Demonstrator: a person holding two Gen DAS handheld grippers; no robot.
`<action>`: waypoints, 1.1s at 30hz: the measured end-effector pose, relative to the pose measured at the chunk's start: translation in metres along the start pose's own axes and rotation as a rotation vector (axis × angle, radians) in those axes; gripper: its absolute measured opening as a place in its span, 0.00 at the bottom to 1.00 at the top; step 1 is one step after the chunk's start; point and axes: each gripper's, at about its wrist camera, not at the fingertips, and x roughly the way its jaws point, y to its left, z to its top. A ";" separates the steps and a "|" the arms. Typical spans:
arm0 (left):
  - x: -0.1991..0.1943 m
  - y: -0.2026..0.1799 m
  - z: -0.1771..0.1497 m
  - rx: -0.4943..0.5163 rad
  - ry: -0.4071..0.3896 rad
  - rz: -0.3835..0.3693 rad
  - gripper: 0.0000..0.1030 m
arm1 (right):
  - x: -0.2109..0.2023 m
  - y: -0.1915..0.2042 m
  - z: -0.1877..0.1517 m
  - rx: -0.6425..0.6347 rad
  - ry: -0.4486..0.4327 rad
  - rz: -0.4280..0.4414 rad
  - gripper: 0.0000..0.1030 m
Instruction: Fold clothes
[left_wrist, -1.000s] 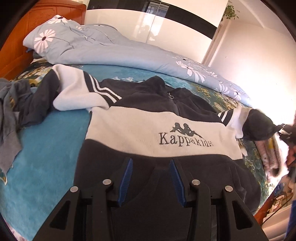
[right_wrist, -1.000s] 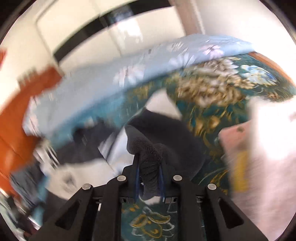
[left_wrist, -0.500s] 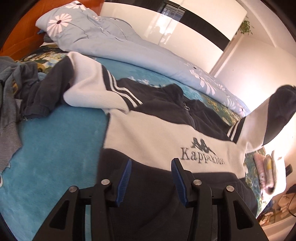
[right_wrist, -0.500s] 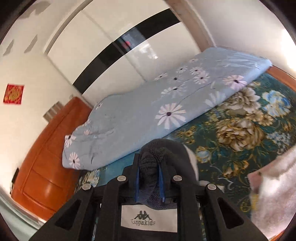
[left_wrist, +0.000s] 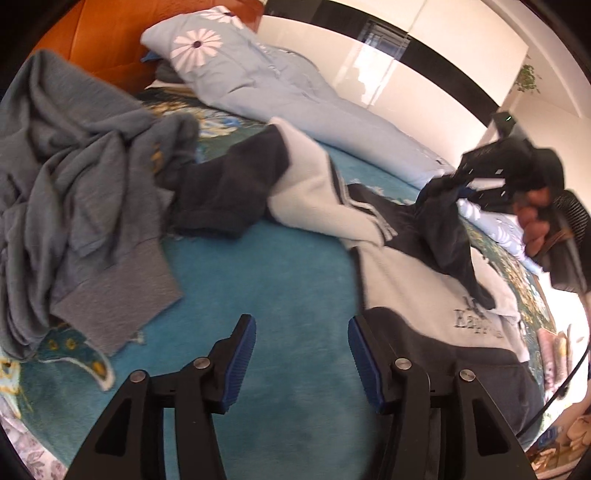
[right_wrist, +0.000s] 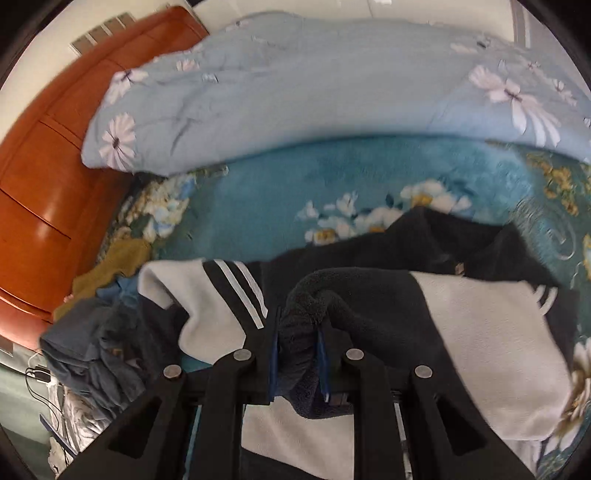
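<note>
So you've swung the right sleeve (right_wrist: 332, 291) in over the chest of the sweatshirt (left_wrist: 417, 280). Half a second back that cuff was up in the air off to the side; now it drapes across the white band, partly covering the Kappa lettering. Your right hand-held gripper (right_wrist: 297, 354) is clenched on the dark fleece cuff, pads pressing it from both sides, so the sleeve isn't laid down yet. In the left wrist view you can see your hand (left_wrist: 535, 221) carrying it in.

Your left hand-held gripper (left_wrist: 301, 362) has slid off the hem and now hangs over bare teal blanket (left_wrist: 280, 273), jaws apart with nothing between them; they've just been opening wider. My guess is it's heading for the left sleeve (left_wrist: 291, 184), which lies flung out toward the grey garment (left_wrist: 74, 177) heaped at the side.

So first sleeve fold is nearly done, the second not started.

It's all on the bed, with a pale blue floral duvet (right_wrist: 314, 92) bunched along the far edge, an orange wooden headboard (right_wrist: 48, 166) and glossy white wardrobe doors (left_wrist: 424, 74) behind.
</note>
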 end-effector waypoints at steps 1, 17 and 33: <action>0.001 0.006 0.000 -0.004 0.004 0.013 0.54 | 0.017 0.004 -0.004 -0.011 0.036 -0.008 0.18; 0.099 -0.005 0.068 0.419 0.100 0.364 0.62 | -0.046 -0.003 -0.047 -0.177 0.020 0.167 0.58; -0.031 -0.014 0.218 0.018 0.006 -0.056 0.23 | -0.114 -0.130 -0.089 -0.049 -0.067 0.165 0.58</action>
